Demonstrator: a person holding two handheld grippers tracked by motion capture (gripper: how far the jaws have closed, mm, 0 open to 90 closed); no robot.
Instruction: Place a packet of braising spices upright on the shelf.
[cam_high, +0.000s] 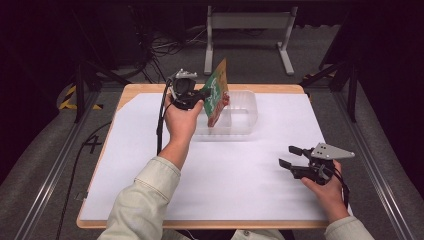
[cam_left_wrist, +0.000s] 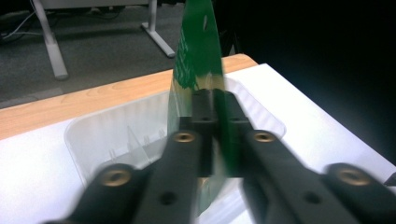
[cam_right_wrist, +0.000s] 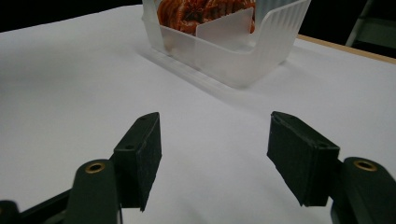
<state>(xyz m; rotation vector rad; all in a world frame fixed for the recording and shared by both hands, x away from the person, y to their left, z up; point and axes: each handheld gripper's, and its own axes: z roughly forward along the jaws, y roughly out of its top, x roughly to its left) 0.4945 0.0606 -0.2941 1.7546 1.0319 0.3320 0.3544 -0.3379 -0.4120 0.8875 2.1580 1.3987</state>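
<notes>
We hold one snack bag upright over the one clear plastic tub, its lower end dipping inside. The left gripper pinches its green upper part, jaws nearly together. The bag looks light, crinkly and slippery, so the flat film grips best. The right gripper rests on the table, jaws wide and empty.

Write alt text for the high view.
A person's left gripper holds a green snack bag upright over a clear plastic container on a white-covered table. The right gripper rests open near the table's front right, holding nothing.
</notes>
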